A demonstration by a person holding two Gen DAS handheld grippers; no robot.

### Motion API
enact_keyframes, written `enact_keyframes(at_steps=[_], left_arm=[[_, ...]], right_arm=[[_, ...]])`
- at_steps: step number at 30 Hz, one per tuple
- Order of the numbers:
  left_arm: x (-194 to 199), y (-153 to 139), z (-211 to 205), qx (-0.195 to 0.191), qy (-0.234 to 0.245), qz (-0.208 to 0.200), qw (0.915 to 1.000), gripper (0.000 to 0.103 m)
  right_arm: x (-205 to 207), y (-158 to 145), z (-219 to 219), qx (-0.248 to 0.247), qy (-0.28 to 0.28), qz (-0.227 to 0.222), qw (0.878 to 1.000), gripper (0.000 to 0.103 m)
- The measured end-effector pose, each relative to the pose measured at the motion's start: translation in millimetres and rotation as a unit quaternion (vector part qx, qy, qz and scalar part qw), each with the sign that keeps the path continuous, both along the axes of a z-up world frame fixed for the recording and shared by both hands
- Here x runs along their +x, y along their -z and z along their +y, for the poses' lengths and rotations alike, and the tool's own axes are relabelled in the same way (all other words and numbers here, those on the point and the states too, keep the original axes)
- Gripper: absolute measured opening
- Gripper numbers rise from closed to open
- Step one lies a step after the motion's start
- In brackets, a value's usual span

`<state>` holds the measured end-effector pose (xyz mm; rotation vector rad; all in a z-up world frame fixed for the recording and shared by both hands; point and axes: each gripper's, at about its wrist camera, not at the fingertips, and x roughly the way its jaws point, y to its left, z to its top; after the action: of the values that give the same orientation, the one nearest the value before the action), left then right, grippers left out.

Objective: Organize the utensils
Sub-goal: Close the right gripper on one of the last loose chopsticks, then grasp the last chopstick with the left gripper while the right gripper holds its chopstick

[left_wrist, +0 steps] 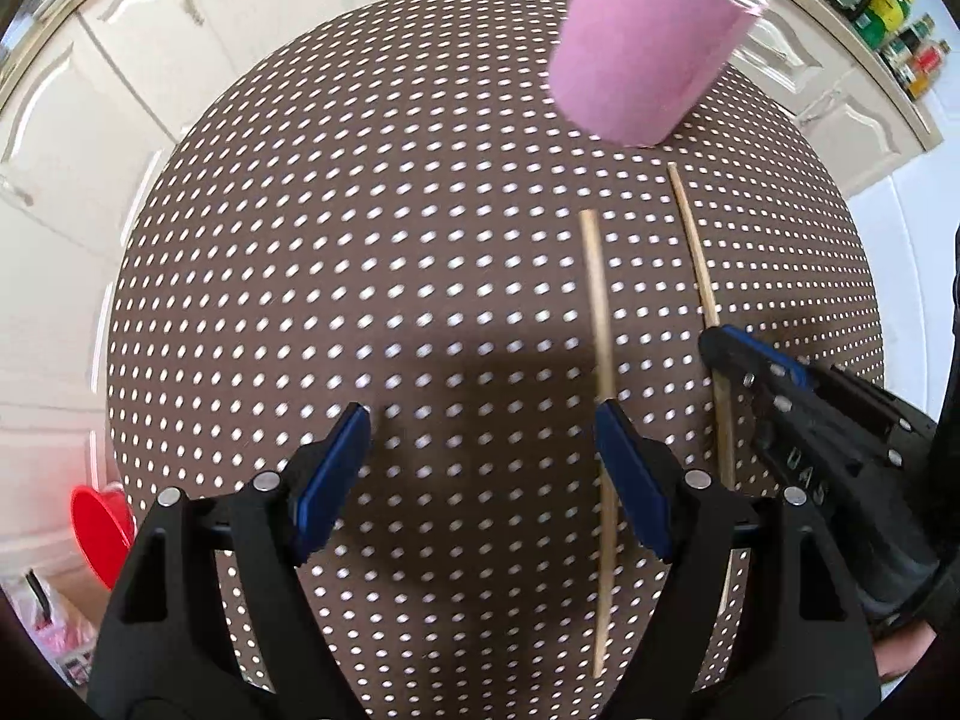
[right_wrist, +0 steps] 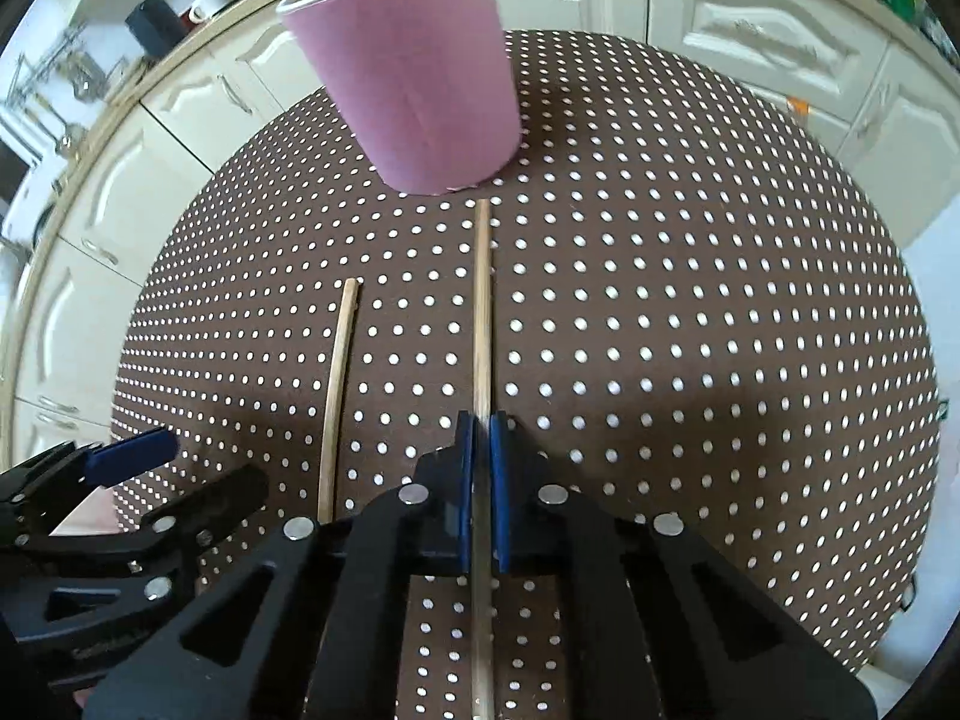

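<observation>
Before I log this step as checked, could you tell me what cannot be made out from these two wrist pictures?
- Pink cup: its inside is cut off by the top edge in both views, so the sticks inside cannot be counted.
- Gripped chopstick: its near end is hidden behind the right gripper.
- Loose chopstick: part hidden behind a left gripper finger.
- Shelf bottles: labels too small.
</observation>
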<state>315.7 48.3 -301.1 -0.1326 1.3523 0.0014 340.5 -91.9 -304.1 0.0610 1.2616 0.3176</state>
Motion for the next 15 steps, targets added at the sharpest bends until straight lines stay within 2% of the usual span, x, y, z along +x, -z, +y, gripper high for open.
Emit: enact_keyframes(at_steps=[7, 12, 15], left_arm=[[27, 7, -30, 0.012, 0.014, 0.009, 0.9998, 0.076], [41, 21, -32, -0.009, -0.006, 0.038, 0.9992, 0.076], [48, 30, -47, 0.004, -0.008, 0.045, 0.9989, 0.075]], right_arm=[[-7, 7, -48, 0.08, 0.028, 0.02, 0.996, 0.004], [-6, 4, -62, 0.107, 0.042, 0.03, 0.993, 0.004], [-12, -3, -67, 0.118, 0.05, 0.039, 0.991, 0.004]])
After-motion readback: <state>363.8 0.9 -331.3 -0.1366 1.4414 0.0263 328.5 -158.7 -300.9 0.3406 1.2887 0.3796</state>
